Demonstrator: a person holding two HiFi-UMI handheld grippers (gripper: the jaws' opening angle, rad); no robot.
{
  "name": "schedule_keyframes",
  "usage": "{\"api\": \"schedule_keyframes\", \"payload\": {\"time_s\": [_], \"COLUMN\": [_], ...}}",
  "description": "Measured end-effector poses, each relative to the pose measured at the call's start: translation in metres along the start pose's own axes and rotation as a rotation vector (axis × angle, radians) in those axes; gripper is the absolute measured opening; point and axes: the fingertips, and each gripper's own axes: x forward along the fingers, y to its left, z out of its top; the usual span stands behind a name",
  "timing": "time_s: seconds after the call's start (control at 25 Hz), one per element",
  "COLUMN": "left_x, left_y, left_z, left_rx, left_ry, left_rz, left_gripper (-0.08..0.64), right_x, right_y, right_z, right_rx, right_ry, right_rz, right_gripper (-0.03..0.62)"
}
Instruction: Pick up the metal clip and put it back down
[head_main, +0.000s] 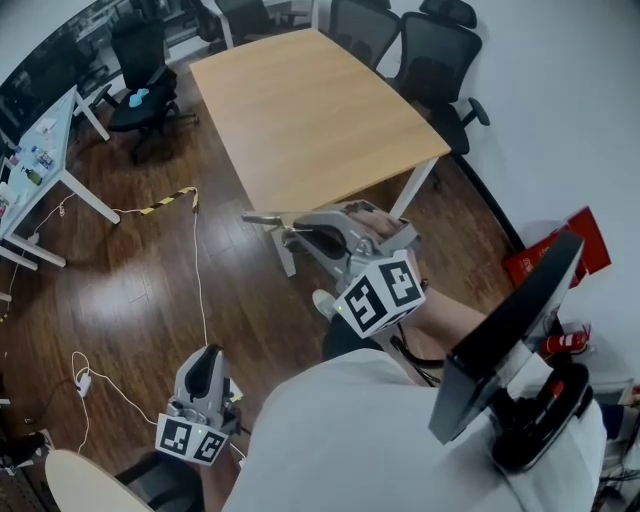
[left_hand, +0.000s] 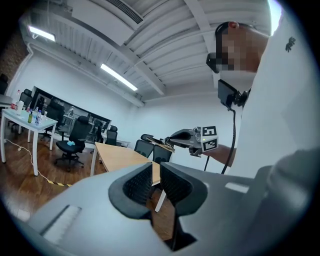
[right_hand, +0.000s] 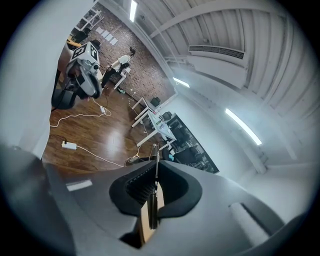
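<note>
The left tongs hang low at the person's side over the wooden floor. Their pads stand a narrow gap apart, with nothing between them.

Further out, the right tongs are raised in front of the body and clamped fully together on the metal clip. The clip is off the table, held in the air at about the table's near edge, so the lift looks done and the setting down remains.

The main risk is the thin grip. The clip sits edge-on between the pads, and a tilt or a knock against the table edge could twist it loose. If it is released here, it may drop to the floor rather than onto the tabletop. Letting go from too high could also make it bounce or skid on the bare wood.

The clip looks like a slim, flat strip of dull grey metal, poking out past the pad tips. Its finer shape cannot be made out.
</note>
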Motion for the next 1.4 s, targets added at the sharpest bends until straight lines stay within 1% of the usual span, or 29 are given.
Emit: {"api": "schedule_keyframes", "payload": {"time_s": [0.2,0.36,0.52,0.68,0.88,1.04,1.2,1.4], "left_x": [0.042,0.080,0.122,0.152,0.179,0.193,0.195,0.195], "left_y": [0.007,0.015,0.012,0.015,0.025,0.026,0.033,0.040], "left_z": [0.005,0.013,0.023,0.031,0.038,0.040,0.041,0.042], "left_rx": [0.005,0.017,0.024,0.029,0.029,0.027,0.019,0.008], "left_ry": [0.014,0.024,0.040,0.069,0.098,0.124,0.151,0.172], "left_rz": [0.003,0.013,0.011,0.014,0.038,0.064,0.090,0.116], "left_gripper": [0.040,0.041,0.043,0.043,0.043,0.043,0.043,0.043], "right_x": [0.043,0.081,0.119,0.163,0.213,0.243,0.266,0.280], "right_y": [-0.020,-0.042,-0.061,-0.069,-0.062,-0.041,-0.016,0.008], "right_z": [-0.056,-0.096,-0.144,-0.192,-0.258,-0.300,-0.331,-0.351], "right_rx": [0.017,0.013,0.005,0.010,0.025,0.015,0.000,0.033], "right_ry": [0.026,0.042,0.069,0.099,0.153,0.187,0.225,0.255], "right_rz": [0.032,0.052,0.075,0.099,0.133,0.175,0.218,0.266], "right_gripper": [0.008,0.008,0.008,0.008,0.008,0.008,0.008,0.009]}}
